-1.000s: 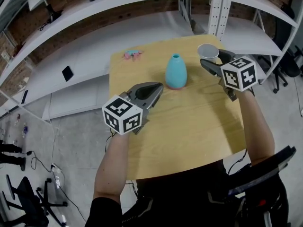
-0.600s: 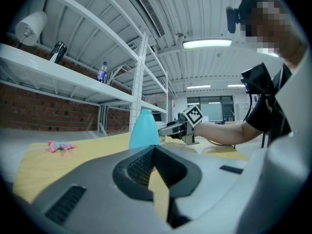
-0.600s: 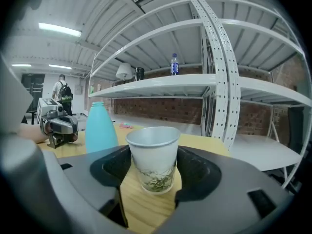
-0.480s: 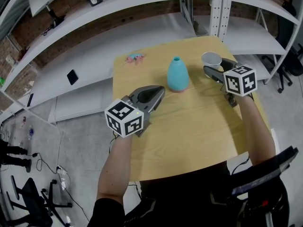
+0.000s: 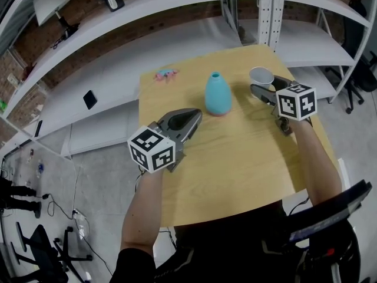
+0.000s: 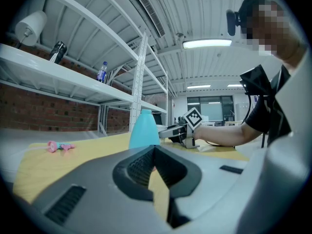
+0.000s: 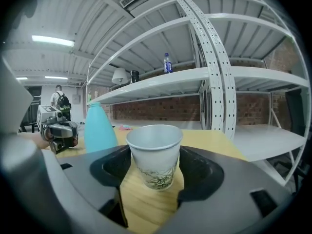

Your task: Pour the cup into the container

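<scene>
A white paper cup with a leaf print stands upright on the wooden table, at its far right. My right gripper is open, one jaw on each side of the cup, low near its base. The right gripper shows small gaps to the cup wall. A teal narrow-necked vase stands left of the cup, mid-table at the back. My left gripper is shut and empty, pointing at the vase from the near left. Its jaws meet at the tip.
A small pink object lies at the table's far left corner. White metal shelving curves behind the table, with an upright post just behind the cup. A dark phone lies on the low shelf to the left.
The right gripper has edged slightly closer around the cup. The left gripper has hardly moved, and the cup and vase stand where they were.
</scene>
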Demonstrator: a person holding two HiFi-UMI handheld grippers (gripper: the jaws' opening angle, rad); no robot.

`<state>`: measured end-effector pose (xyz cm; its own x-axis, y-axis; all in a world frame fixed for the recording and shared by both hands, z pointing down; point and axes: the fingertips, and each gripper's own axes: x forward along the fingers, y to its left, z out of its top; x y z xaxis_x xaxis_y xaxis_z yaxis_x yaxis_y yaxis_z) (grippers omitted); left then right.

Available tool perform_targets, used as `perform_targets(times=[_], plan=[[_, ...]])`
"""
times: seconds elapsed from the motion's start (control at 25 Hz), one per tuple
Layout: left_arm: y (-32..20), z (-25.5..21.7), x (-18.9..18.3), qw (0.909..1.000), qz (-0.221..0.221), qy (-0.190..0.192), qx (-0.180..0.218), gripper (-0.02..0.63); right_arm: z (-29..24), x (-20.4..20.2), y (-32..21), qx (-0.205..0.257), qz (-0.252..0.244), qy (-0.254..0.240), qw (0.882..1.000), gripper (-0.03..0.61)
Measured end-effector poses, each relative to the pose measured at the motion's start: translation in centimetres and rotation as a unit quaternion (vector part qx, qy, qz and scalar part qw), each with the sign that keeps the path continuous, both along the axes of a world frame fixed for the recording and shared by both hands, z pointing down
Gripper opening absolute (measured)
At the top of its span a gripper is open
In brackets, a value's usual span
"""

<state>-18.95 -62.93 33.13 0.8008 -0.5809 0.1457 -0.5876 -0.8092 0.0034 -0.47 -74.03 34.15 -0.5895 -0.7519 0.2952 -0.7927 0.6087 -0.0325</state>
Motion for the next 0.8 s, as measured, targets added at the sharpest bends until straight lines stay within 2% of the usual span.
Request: perform_targets(times=[0.32, 0.44, 0.56, 0.8], plan=[[0.0, 0.0, 0.0, 1.0000, -0.002, 0.000, -0.001, 0.000, -2.0, 1.3, 2.2, 0.026, 0.007, 0.012, 1.000, 0.302], [-0.3, 0.0, -0.3, 0.9999, -0.016, 0.000, -0.002, 0.000, -2.9, 2.2, 3.4, 0.035, 0.026, 0.016, 0.999, 0.302], [-0.4, -0.1, -0.5, 0.9997, -0.025, 0.000, -0.003, 0.000, -3.5, 2.0, 4.9, 0.044, 0.025, 0.009, 0.999, 0.294], [0.5, 0.2, 0.1, 0.9996, -0.025, -0.009, -0.007, 0.000, -3.8, 1.1, 6.7, 0.057, 0.020, -0.015, 0.998, 0.065]])
